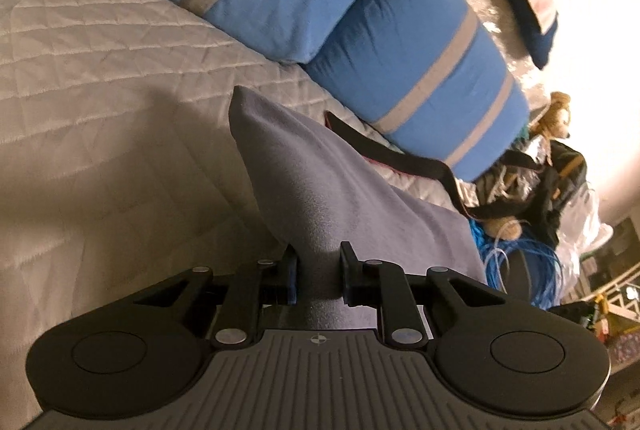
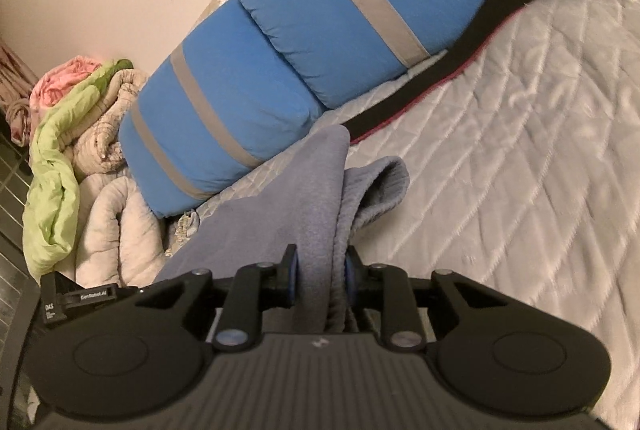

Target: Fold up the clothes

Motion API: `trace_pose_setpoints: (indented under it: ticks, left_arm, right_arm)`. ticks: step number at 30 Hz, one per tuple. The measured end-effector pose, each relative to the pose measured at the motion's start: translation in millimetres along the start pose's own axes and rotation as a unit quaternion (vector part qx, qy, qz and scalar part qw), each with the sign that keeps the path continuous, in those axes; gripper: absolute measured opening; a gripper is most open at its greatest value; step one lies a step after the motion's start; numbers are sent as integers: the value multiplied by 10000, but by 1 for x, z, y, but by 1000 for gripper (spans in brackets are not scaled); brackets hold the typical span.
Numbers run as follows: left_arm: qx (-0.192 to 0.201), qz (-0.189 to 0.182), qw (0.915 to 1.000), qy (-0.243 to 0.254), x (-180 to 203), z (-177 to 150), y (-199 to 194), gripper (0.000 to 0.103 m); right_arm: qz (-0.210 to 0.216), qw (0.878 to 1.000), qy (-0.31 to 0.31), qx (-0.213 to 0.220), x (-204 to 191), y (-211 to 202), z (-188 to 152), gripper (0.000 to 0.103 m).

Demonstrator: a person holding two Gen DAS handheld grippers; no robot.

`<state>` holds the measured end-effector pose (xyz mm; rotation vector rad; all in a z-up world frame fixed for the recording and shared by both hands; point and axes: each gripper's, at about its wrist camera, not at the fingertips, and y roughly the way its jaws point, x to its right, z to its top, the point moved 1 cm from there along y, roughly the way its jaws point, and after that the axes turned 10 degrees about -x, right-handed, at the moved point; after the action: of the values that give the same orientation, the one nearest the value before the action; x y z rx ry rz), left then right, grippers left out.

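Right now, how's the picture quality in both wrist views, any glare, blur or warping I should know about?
Left wrist view: the wall at upper right is blown out by glare, the blue pillows bow from fisheye warping, and a shadow lies on the quilt. Right wrist view: light is evener, but the quilt at right smears with blur; the grey garment stays fairly sharp.

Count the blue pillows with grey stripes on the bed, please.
2. One pillow lies nearer the heap of bedding, the other pillow lies beside it, touching, by the black strap. More may be hidden outside the views.
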<state>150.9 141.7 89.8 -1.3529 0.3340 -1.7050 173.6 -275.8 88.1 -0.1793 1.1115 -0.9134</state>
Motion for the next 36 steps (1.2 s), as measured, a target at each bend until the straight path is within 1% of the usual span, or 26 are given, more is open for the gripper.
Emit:
trace_pose_setpoints:
  ticks: [3, 9, 14, 17, 18, 19, 20, 21, 22, 23, 24, 27, 31, 34, 35, 36]
  left_arm:
    - [47, 50, 10000, -49, -3, 12, 4, 18]
    - [109, 243, 9996, 14, -2, 39, 14, 18]
    - [143, 263, 9995, 50, -3, 64, 25, 18]
    - [192, 231, 9994, 158, -3, 77, 31, 18]
    - [219, 242, 9992, 220, -4, 82, 34, 20]
    - [221, 317, 9989, 262, -6, 85, 38, 22]
    - [203, 466, 9984, 265, -9, 87, 44, 28]
    - [180, 657, 9974, 243, -13, 89, 50, 36]
    - [149, 953, 9952, 150, -17, 90, 54, 41]
    - [138, 1234, 9923, 32, -22, 92, 57, 47]
    - [139, 1405, 9899, -93, -27, 93, 59, 50]
    - [105, 1327, 9903, -393, -36, 95, 61, 52]
    - [57, 1386, 9895, -401, -32, 93, 64, 53]
    - [169, 1474, 9885, -286, -27, 90, 63, 53]
    - [227, 1506, 9881, -230, -26, 89, 63, 53]
    - [307, 1525, 9877, -132, -24, 87, 62, 53]
  right_arm:
    - [-9, 10000, -35, 16, 0, 10, 12, 24]
    - [-20, 9999, -53, 91, 2, 27, 36, 24]
    - [-28, 9999, -67, 154, 3, 41, 56, 24]
    - [-38, 9997, -123, 198, 4, 49, 67, 24]
    - [-126, 9996, -141, 198, 5, 51, 70, 28]
    - [-364, 9991, -126, 167, 8, 56, 71, 35]
    - [-602, 9980, -110, 136, 11, 61, 72, 61]
    - [-840, 9964, -95, 105, 13, 65, 73, 77]
    - [-1011, 9948, -86, 92, 16, 68, 74, 78]
    - [-1064, 9942, -88, 110, 18, 69, 74, 79]
    - [-1117, 9936, -91, 128, 20, 69, 74, 81]
    - [-1169, 9930, -10, 186, 24, 70, 74, 83]
    - [-1137, 9932, -4, 249, 24, 70, 73, 83]
    - [-1179, 9918, -284, 415, 17, 68, 69, 82]
    - [-1203, 9907, -407, 481, 13, 67, 67, 76]
    - [-1227, 9894, -547, 553, 9, 68, 66, 65]
